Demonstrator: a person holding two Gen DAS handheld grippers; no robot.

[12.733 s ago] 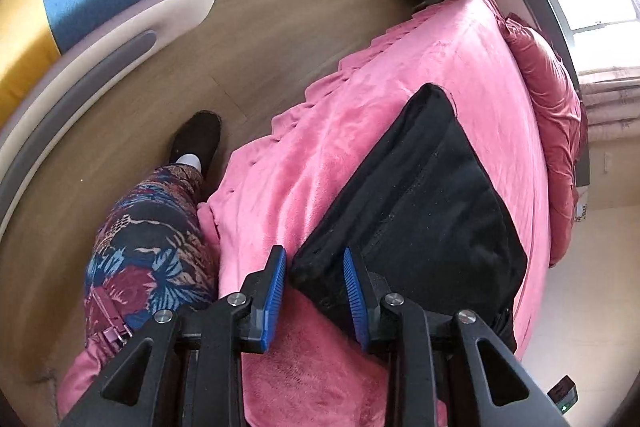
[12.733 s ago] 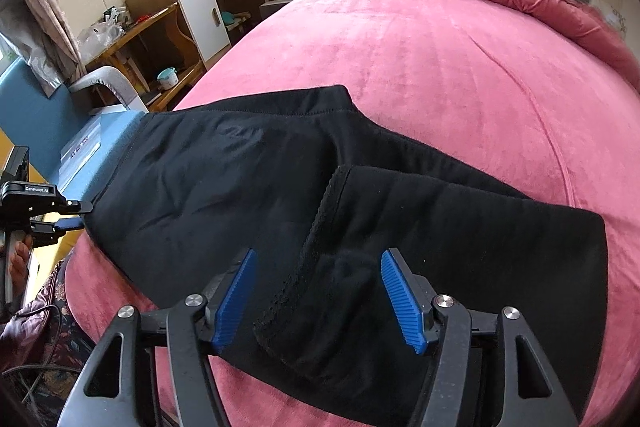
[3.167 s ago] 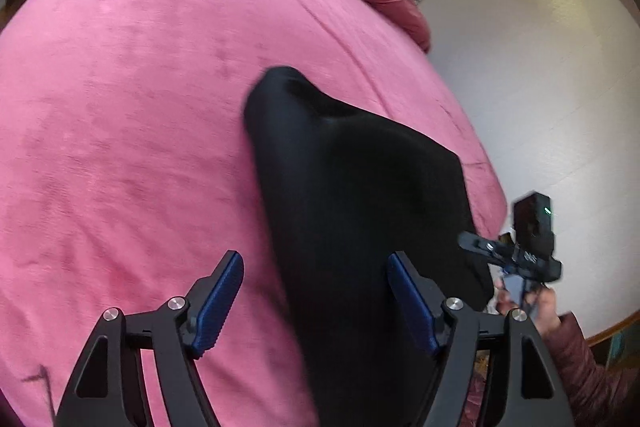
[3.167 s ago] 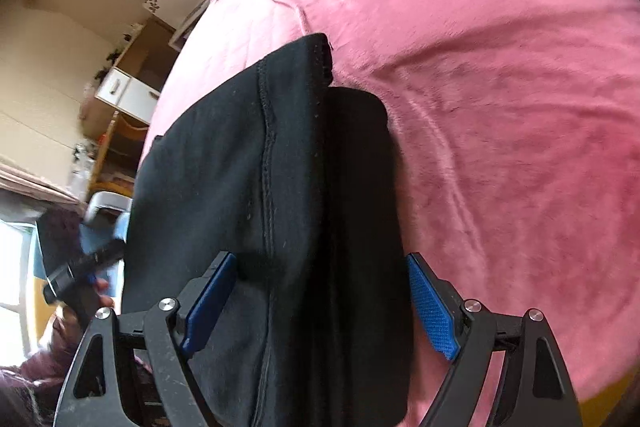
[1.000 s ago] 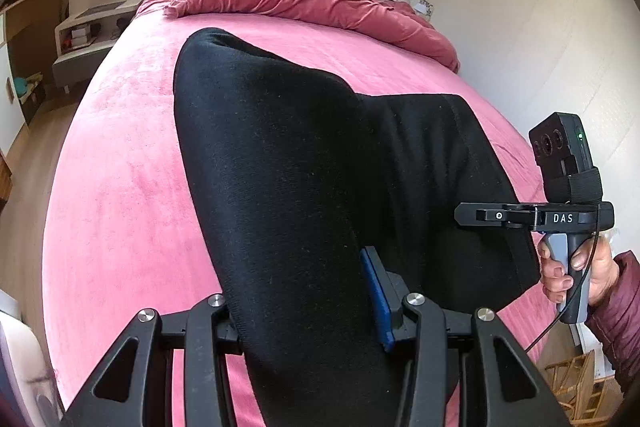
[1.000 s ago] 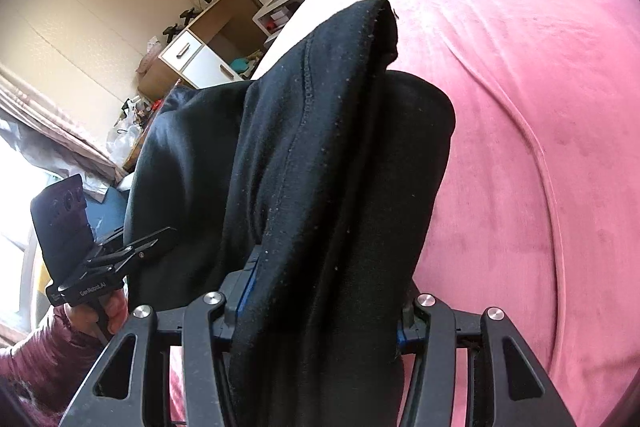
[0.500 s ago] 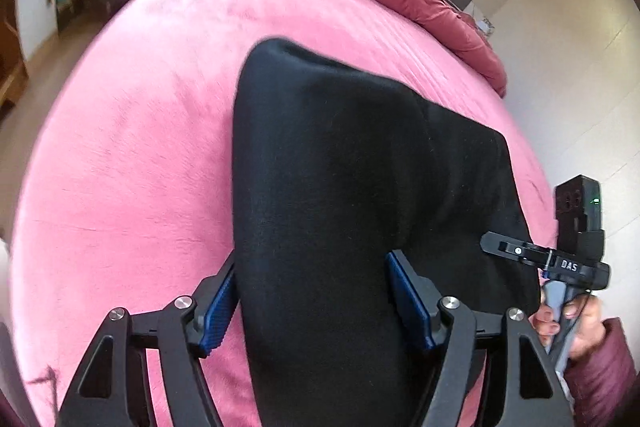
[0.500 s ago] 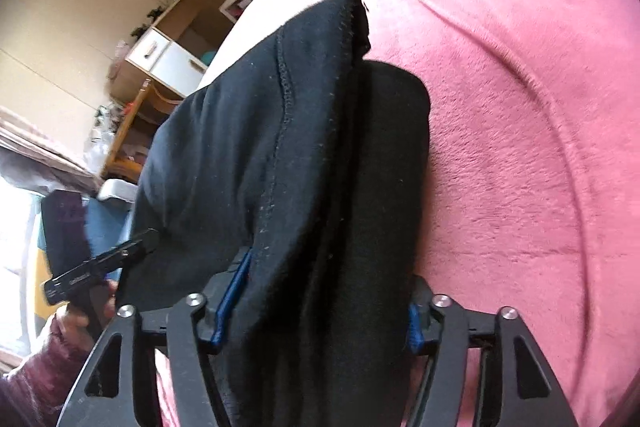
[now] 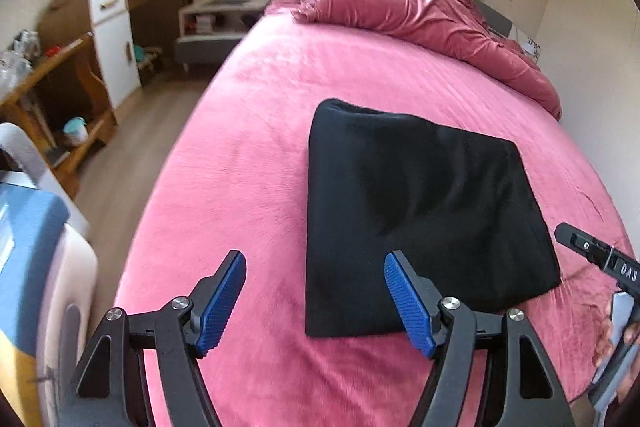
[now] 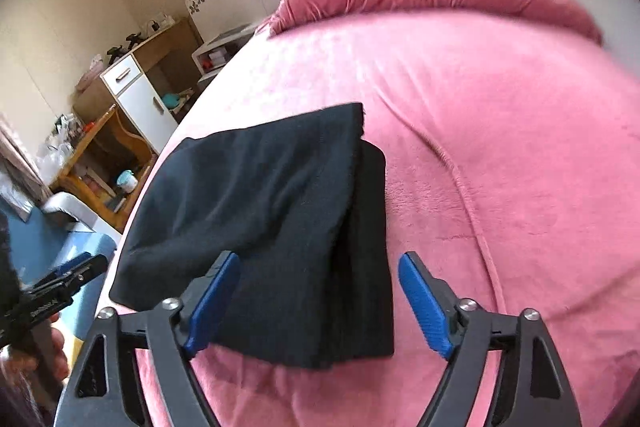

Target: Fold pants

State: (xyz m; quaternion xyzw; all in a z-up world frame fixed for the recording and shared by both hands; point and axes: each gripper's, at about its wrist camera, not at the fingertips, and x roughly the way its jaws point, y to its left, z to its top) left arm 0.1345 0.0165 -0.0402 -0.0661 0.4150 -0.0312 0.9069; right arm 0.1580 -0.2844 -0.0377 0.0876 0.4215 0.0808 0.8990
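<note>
- Pink bed cover [image 9: 260, 155] fills the foreground and carries everything I work on.
- Left gripper [image 9: 316, 301]: I see its blue pads well apart, nothing between them; one pad overlaps the near edge of the pants in view, without pressing on it.
- Right gripper [image 10: 318, 303]: jaws opening, pads clear of the cloth (the near end of the bundle lies between them).
- Black pants [image 10: 280, 211]: folded into a compact, layered rectangle lying flat on the cover, near the bed's left edge.
- Crumpled red duvet [image 9: 420, 11] lies at the far end of the bed.
- White cabinet [image 9: 114, 39] stands beyond the bed, by the wall.
</note>
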